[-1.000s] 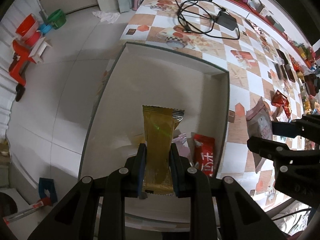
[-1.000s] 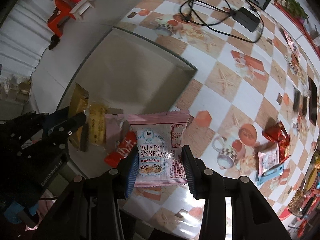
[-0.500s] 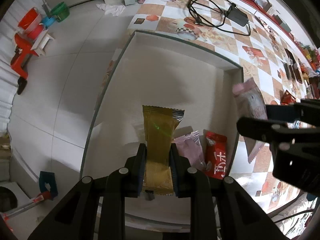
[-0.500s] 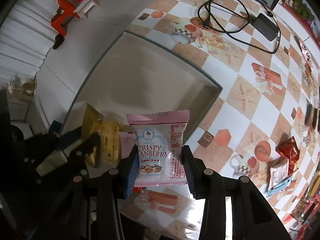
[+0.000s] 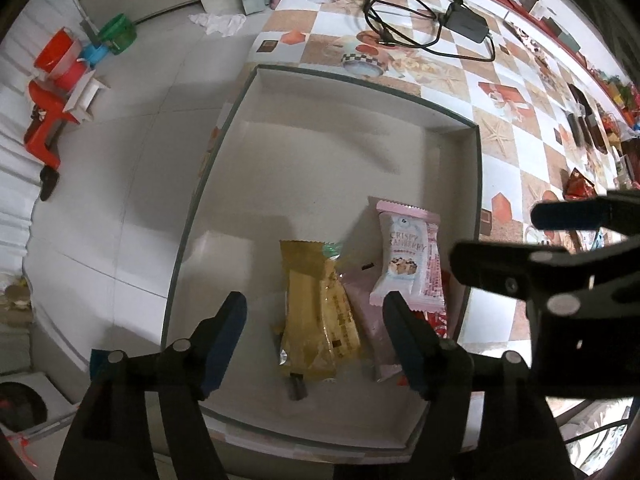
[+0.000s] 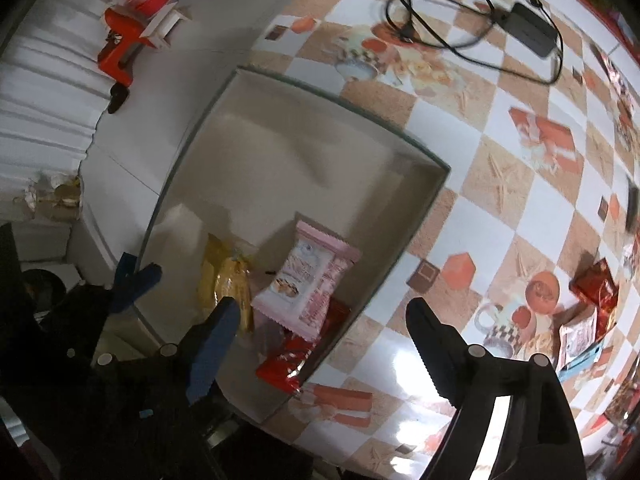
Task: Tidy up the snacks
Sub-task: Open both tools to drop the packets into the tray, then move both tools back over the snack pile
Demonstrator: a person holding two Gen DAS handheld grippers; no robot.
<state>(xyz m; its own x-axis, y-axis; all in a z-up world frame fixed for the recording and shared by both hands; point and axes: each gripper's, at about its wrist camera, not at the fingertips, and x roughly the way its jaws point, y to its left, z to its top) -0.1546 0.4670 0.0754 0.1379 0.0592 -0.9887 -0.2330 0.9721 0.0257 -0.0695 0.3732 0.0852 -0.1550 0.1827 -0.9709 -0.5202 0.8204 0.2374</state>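
A shallow white box [image 5: 460, 128] [image 6: 420, 164] stands at the table's corner. In its near part lie a gold snack bar [image 5: 316, 312] [image 6: 224, 280], a pink Crispy Cranberry packet [image 5: 408, 260] [image 6: 308, 280], a plain pink packet [image 5: 368, 328] and a red packet [image 6: 292, 360]. My left gripper [image 5: 316, 308] hangs over the gold bar, jaws opening, pads clear of it. My right gripper [image 6: 320, 312] hovers above the cranberry packet, jaws opening, nothing between the pads. It also shows as a dark shape, the right gripper [image 5: 560, 264], beside the box.
The checkered tablecloth [image 6: 520, 184] carries a black cable and power adapter [image 5: 464, 20] at the far end. More snack packets [image 6: 592, 288] lie at the right. Off the table's left edge is white floor with red and green plastic items [image 5: 60, 64].
Both grippers opened and dropped their snacks. The gold bar and the cranberry packet now lie in the box. The right gripper moved left over the box.
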